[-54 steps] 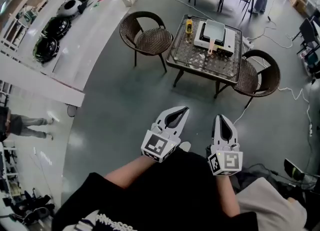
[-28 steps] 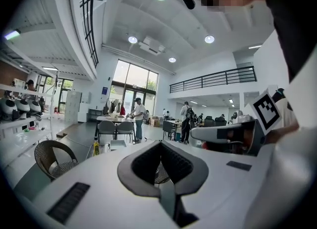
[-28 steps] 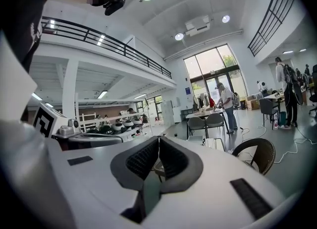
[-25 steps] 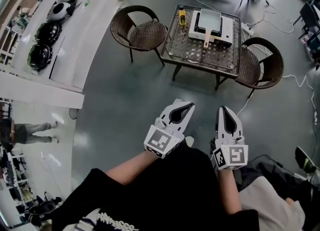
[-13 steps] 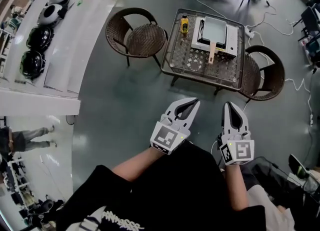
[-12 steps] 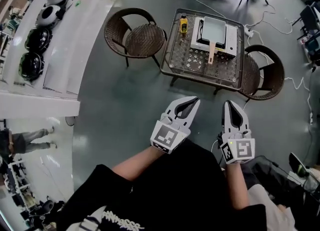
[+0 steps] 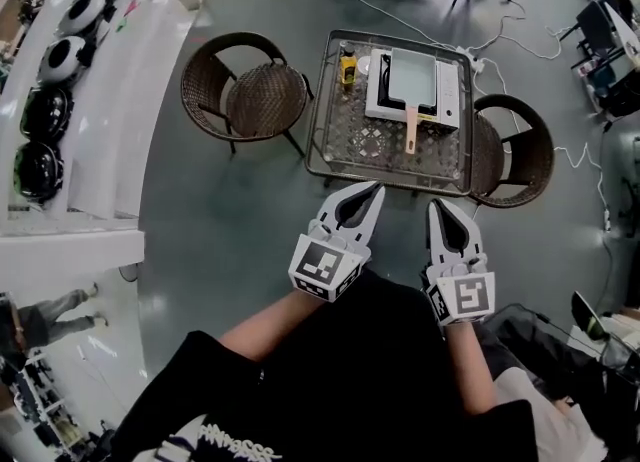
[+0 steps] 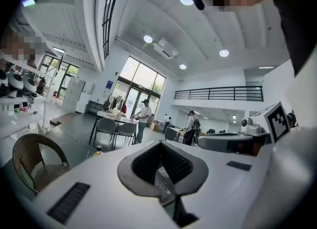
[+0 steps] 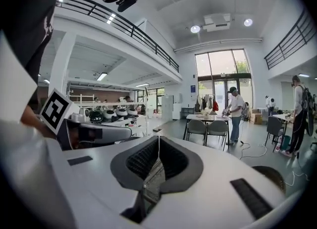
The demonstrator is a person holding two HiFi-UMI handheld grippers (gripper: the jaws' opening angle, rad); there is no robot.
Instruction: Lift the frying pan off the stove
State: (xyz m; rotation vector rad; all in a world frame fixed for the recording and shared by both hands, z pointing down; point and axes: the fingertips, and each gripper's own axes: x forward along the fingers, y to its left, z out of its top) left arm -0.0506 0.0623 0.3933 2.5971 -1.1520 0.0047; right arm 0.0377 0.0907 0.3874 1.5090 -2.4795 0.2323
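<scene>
A square grey frying pan (image 7: 413,77) with a wooden handle (image 7: 409,131) sits on a white stove (image 7: 448,98) on a glass-topped metal table (image 7: 345,140), seen in the head view. The handle points toward me. My left gripper (image 7: 377,188) and right gripper (image 7: 437,204) hover side by side over the floor, just short of the table's near edge. Both are shut and hold nothing. The jaws meet at the tips in the left gripper view (image 8: 160,143) and in the right gripper view (image 9: 159,137). Neither of those views shows the pan clearly.
A yellow bottle (image 7: 347,65) stands on the table left of the stove. Wicker chairs flank the table at the left (image 7: 245,95) and right (image 7: 518,150). A long white counter (image 7: 110,100) with round black-and-white objects runs along the left. Cables (image 7: 575,165) lie on the floor.
The table with the pan has come closer to both grippers as I walk toward it. Both grippers stay shut and side by side.
</scene>
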